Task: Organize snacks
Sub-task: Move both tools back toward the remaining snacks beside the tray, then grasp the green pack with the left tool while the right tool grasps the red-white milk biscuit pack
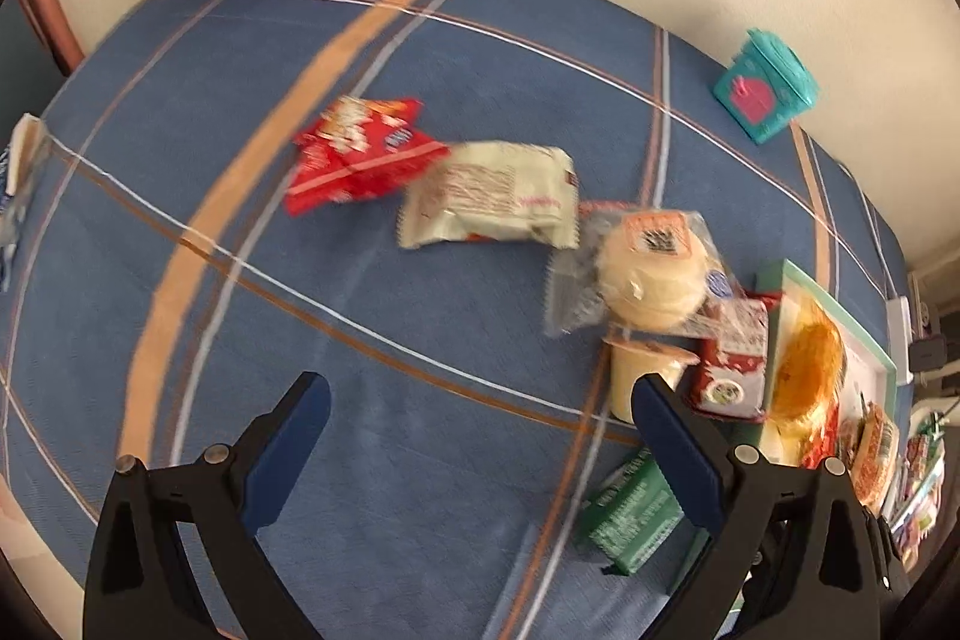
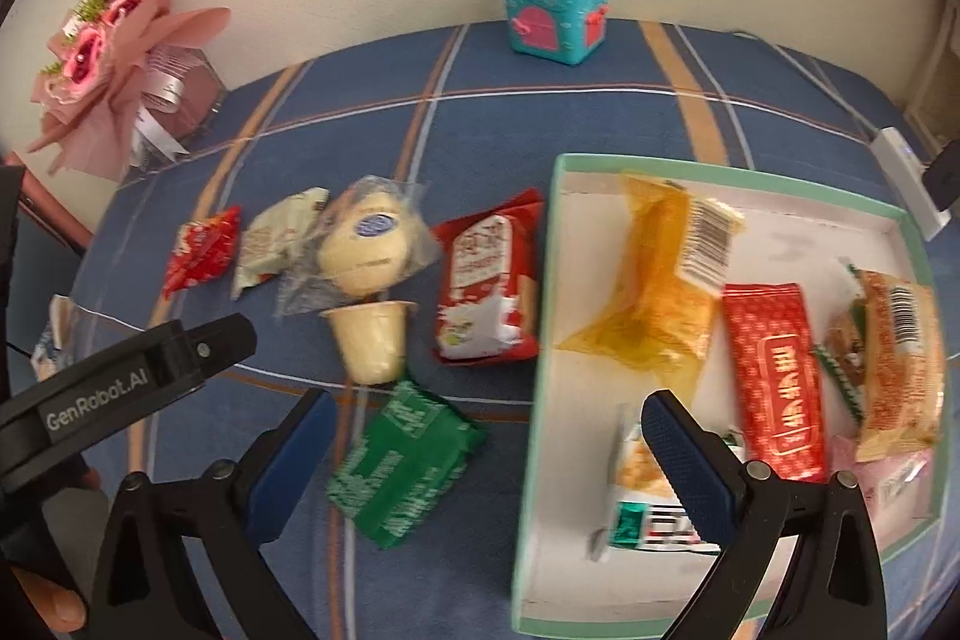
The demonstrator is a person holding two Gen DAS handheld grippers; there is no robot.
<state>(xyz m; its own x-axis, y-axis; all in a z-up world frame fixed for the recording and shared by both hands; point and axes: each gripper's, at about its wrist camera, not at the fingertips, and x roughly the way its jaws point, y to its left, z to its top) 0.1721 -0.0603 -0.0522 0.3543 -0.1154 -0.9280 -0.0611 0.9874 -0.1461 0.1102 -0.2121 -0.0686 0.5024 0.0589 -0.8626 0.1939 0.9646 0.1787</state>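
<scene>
My left gripper (image 1: 480, 394) is open and empty over the blue cloth. Ahead of it lie a red packet (image 1: 360, 154), a cream packet (image 1: 489, 196), a wrapped round bun (image 1: 651, 274), a small cream cup (image 1: 642, 376) and a green packet (image 1: 630, 514). My right gripper (image 2: 489, 415) is open and empty, just above the green packet (image 2: 405, 466) and the left wall of the white tray (image 2: 540, 340). The tray holds an orange packet (image 2: 654, 280), a red stick packet (image 2: 777, 382) and other snacks. A red-white packet (image 2: 486, 280) lies beside the tray.
A teal toy box (image 2: 555, 10) stands at the back by the wall. A pink bouquet (image 2: 108, 58) sits at the back left. The left gripper's black body (image 2: 120, 370) reaches in from the left. A white device (image 2: 909, 184) lies at the right edge.
</scene>
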